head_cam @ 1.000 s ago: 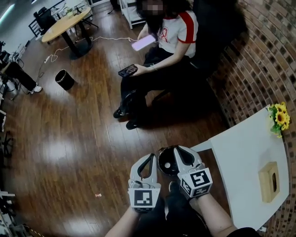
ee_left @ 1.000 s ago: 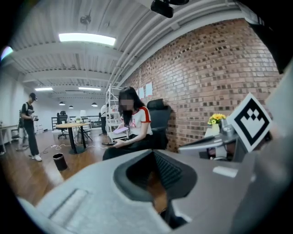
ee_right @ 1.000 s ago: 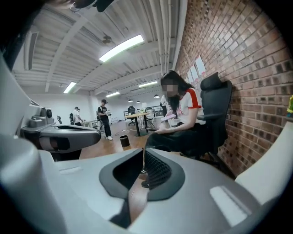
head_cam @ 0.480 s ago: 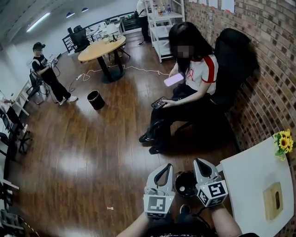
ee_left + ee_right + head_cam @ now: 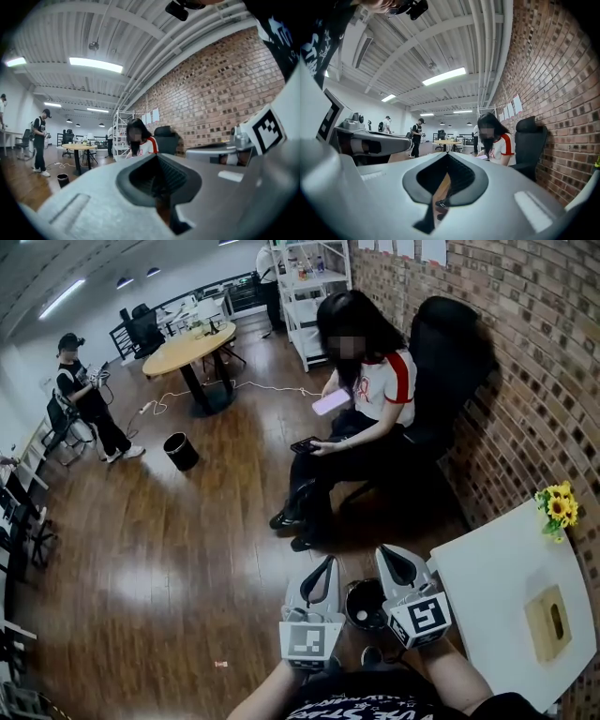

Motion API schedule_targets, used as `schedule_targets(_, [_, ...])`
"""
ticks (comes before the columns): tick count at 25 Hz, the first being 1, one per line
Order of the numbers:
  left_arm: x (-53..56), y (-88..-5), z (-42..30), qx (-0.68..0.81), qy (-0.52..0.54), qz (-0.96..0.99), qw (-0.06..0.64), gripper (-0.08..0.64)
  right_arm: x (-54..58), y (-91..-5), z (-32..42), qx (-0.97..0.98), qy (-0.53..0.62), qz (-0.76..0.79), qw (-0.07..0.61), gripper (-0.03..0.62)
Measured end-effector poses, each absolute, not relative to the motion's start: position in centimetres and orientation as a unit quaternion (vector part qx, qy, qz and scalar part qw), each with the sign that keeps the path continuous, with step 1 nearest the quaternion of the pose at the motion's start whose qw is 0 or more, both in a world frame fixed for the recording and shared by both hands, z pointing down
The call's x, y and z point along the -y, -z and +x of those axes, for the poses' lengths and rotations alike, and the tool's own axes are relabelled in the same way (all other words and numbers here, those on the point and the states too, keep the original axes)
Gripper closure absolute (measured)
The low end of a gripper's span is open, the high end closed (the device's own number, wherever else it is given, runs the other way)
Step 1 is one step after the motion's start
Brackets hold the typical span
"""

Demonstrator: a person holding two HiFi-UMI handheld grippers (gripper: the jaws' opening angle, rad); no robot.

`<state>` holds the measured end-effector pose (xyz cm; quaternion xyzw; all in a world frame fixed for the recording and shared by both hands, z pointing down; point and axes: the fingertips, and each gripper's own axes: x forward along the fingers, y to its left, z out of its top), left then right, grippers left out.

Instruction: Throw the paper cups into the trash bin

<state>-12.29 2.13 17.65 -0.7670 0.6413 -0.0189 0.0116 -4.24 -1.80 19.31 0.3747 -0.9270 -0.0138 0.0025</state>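
Note:
No paper cup shows in any view. In the head view a black trash bin stands on the wooden floor just in front of me, between my two grippers. My left gripper hangs at the bin's left side, jaws shut with nothing in them. My right gripper hangs at the bin's right side, also shut and empty. In the left gripper view the left gripper points level across the room, and the right gripper view shows the right gripper doing the same.
A white table at the right carries a tissue box and sunflowers. A seated person holding a phone is ahead by the brick wall. A second black bin, a round table and a standing person are farther left.
The head view has lifted and now takes in more of the room. Both grippers stay shut on either side of the near bin.

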Motion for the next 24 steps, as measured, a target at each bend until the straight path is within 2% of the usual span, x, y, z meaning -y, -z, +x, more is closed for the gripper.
schedule_targets(24, [-2.4, -16.5, -10.3, -0.638, 0.028, -0.769, 0.029, 0.555, 1.7, -17.2, -2.5, 0.925, 0.064, 0.375, -0.004, 0.584])
